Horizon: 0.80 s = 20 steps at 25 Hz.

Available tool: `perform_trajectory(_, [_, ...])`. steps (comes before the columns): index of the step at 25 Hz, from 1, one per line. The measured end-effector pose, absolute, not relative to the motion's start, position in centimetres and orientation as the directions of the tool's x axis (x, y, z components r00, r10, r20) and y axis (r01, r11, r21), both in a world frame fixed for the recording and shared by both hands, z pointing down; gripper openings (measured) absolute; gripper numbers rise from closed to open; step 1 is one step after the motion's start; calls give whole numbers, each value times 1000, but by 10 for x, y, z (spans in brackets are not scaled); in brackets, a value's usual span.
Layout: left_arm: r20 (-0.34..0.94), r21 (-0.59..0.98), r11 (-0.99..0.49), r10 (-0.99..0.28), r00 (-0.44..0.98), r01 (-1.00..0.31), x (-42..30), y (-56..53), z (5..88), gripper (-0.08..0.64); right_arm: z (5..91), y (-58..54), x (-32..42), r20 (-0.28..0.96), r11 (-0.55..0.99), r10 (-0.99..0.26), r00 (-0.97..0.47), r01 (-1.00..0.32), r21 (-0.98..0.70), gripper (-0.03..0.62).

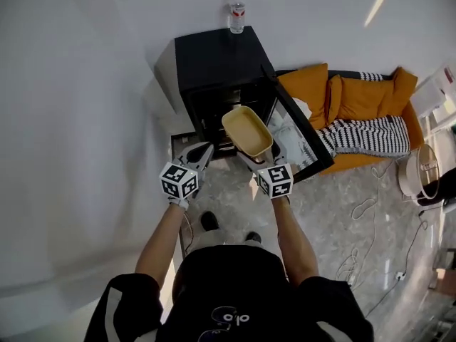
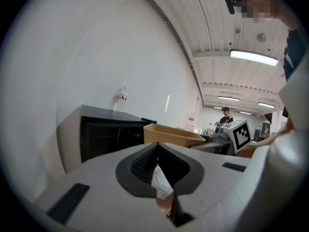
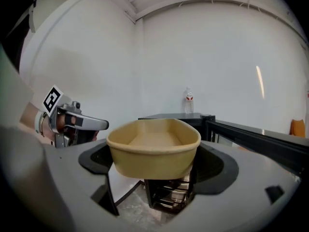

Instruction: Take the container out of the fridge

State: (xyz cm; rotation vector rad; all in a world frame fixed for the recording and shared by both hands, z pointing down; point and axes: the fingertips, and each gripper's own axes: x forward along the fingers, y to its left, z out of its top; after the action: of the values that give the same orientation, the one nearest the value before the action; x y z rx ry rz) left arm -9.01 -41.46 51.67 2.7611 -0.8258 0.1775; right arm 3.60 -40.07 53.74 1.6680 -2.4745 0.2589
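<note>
R gripper (image 3: 154,170) clamps container (image 3: 153,146); tips hidden.

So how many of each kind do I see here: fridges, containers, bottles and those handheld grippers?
Fridge: 1
Container: 1
Water bottle: 1
Grippers: 2, the left gripper and the right gripper
Total: 5

fridge (image 1: 214,66) front open, door (image 1: 306,144) blocking right, container (image 1: 247,130) ahead
</note>
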Motion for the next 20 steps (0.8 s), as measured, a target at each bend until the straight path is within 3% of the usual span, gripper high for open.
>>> perform_trajectory(20, [135,182,-708,-670,730,-683,-80,-287,493,7,515,-286,61,199,510,-839,-507,-859,-42,514])
